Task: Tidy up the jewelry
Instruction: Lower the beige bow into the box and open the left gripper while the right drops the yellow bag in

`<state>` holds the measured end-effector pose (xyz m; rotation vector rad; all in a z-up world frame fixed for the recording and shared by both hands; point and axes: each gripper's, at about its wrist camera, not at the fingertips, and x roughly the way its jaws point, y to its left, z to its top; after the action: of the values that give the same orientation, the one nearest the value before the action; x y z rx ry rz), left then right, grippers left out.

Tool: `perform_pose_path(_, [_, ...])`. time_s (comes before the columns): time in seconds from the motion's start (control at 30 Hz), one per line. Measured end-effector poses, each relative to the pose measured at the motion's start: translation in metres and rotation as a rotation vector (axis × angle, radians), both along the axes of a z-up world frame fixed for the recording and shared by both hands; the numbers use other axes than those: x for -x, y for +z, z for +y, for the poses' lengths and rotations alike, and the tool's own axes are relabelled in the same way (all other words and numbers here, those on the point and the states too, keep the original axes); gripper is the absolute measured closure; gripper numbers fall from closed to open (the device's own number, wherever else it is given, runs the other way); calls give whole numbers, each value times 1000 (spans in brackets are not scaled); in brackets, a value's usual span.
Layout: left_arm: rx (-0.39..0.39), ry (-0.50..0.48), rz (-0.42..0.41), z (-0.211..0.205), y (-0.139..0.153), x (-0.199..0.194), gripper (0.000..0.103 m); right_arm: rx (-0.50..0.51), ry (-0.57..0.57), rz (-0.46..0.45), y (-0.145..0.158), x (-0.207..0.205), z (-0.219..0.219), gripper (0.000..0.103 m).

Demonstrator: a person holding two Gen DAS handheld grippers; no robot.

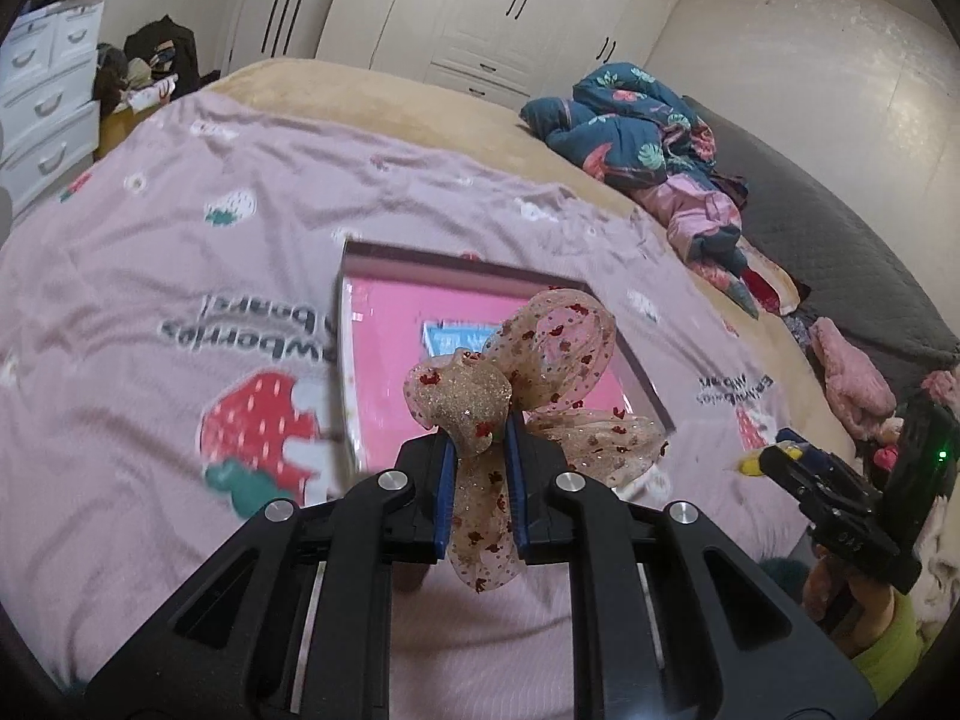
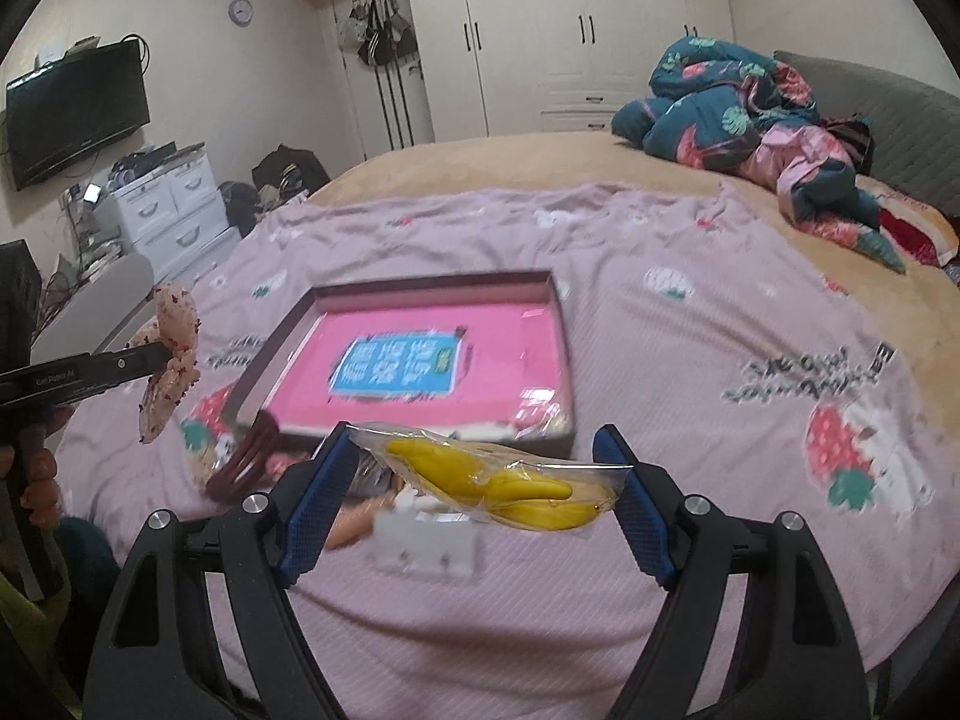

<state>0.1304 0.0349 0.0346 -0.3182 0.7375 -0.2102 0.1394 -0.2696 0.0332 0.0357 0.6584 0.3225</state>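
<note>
The left gripper (image 1: 478, 441) fingers clamp a glittery bow (image 1: 516, 384) above the pink-lined tray (image 1: 384, 312).

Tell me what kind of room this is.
A bedroom, most likely: a bed under a strawberry-print blanket, white built-in wardrobes along the far wall, and a wall-mounted television.

The bow (image 1: 528, 396) is sheer glittery mesh cloth, and the bedspread (image 1: 180, 276) beneath is soft, matt pink cloth. Yellow clips (image 2: 498, 489) sit in a glossy clear plastic bag (image 2: 480, 462). The wardrobe (image 2: 540, 18) doors look smooth and shiny.
</note>
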Motion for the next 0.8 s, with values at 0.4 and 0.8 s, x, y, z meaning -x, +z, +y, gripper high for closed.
perform_pose_path(0.4, [-3,38,26,-9,-8,-62,95,3,-13,-14,14,-57,-3,24])
perform_pose_path(0.8, [-23,38,94,-17,-49,-90,94,-15,-20,51,-16,-108,21,24])
